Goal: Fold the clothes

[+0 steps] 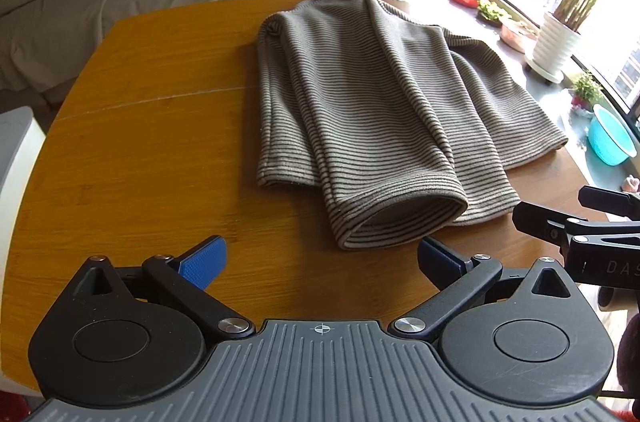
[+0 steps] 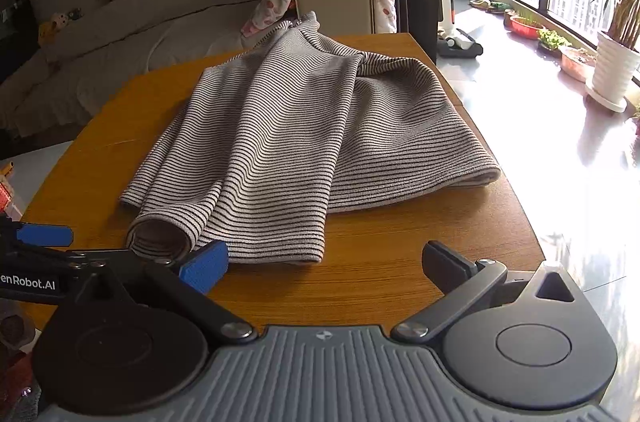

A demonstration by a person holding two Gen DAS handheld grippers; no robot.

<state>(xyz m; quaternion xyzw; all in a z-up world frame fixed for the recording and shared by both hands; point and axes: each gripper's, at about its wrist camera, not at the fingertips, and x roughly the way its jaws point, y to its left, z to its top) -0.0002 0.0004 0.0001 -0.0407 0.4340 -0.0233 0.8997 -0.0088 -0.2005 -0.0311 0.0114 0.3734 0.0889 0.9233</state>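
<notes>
Two wrist fisheyes, side by side at the near edge of the table, both facing across it.

The left wrist view looks forward between its own spread fingers at the striped garment (image 1: 372,110) on the wooden table (image 1: 152,150), low and close, with the right gripper (image 1: 568,222) entering at its right edge. The right wrist view faces the same garment (image 2: 280,142) and table (image 2: 400,262) from slightly further right, the left gripper (image 2: 44,236) at its left edge. Both share the sofa and windows behind.
</notes>
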